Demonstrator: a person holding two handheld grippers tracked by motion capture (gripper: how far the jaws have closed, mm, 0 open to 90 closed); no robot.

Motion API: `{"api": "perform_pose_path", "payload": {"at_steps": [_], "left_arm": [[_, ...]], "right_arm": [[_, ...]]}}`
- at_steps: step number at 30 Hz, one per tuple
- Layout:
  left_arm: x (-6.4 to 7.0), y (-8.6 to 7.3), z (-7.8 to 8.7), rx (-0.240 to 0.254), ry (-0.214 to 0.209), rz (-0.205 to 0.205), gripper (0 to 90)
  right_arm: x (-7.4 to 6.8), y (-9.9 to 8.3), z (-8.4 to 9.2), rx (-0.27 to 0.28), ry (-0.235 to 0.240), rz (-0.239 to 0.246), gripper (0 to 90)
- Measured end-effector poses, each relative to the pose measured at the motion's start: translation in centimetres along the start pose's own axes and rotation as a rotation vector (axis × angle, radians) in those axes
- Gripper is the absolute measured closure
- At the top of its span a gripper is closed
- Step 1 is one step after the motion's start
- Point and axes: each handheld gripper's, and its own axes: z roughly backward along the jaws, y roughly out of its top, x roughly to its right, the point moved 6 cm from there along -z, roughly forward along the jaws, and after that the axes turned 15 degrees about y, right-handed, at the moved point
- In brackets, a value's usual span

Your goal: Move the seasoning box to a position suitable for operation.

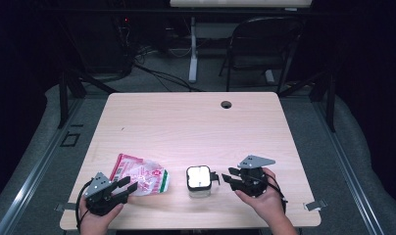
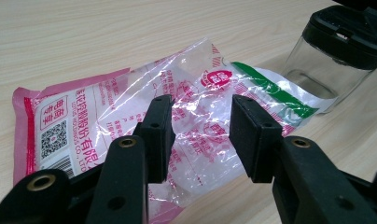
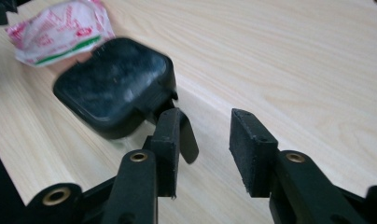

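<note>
A person sits at the near edge of a pale wooden table (image 1: 186, 122), a two-jaw tool in each hand. The left gripper (image 1: 121, 188) rests low at the front left, its jaws parted and aimed at a crinkled plastic bag (image 1: 143, 175) printed in pink with a green stripe. In the left gripper view the bag (image 2: 177, 121) lies flat on the wood right ahead of the spread pads, some of the clear film showing in the gap between them, though I cannot tell whether either pad touches it. Just to the right of the bag stands a small clear container (image 1: 199, 182) with a black rim, something white showing at its top. The right gripper (image 1: 227, 178) hovers just beside that container on its right. In the right gripper view its jaws stand apart with nothing between them, and the container's black lid (image 3: 114, 86) sits just beyond the left pad, a small black flap hanging from it by the pad's tip
</note>
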Motion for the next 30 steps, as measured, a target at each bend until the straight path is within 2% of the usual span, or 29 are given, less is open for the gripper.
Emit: {"api": "perform_pose_path", "payload": {"at_steps": [3, 10, 12, 15, 17, 20, 24, 30], "left_arm": [[0.1, 0.0, 0.0, 0.000, 0.000, -0.001, 59.4], [0.2, -0.1, -0.1, -0.005, -0.002, 0.003, 59.7], [0.1, -0.1, -0.1, -0.010, 0.000, -0.002, 59.8], [0.0, -0.2, -0.1, -0.011, 0.007, 0.002, 59.8], [-0.2, -0.2, 0.0, -0.013, 0.018, 0.002, 60.0], [-0.6, -0.2, 0.2, -0.005, 0.036, 0.022, 60.3], [-0.9, -0.2, 0.2, -0.005, 0.048, 0.035, 60.7], [-0.5, -0.2, 0.1, -0.010, 0.041, 0.030, 61.4]], "right_arm": [[-0.4, 1.3, 0.4, 0.012, 0.022, 0.004, 67.7], [-0.6, 3.4, 0.2, -0.015, 0.018, 0.003, 72.2], [-0.6, 4.5, -0.3, -0.049, 0.029, -0.015, 73.4], [-0.9, 5.1, -0.5, -0.062, 0.042, -0.043, 75.5], [-1.1, 5.2, -0.7, -0.071, 0.044, -0.045, 77.1], [-1.5, 5.0, -1.2, -0.114, 0.041, -0.048, 78.5], [-1.8, 4.5, -1.5, -0.130, 0.060, -0.073, 79.9], [-1.6, 3.8, -2.0, -0.149, 0.046, -0.090, 83.4]]}}
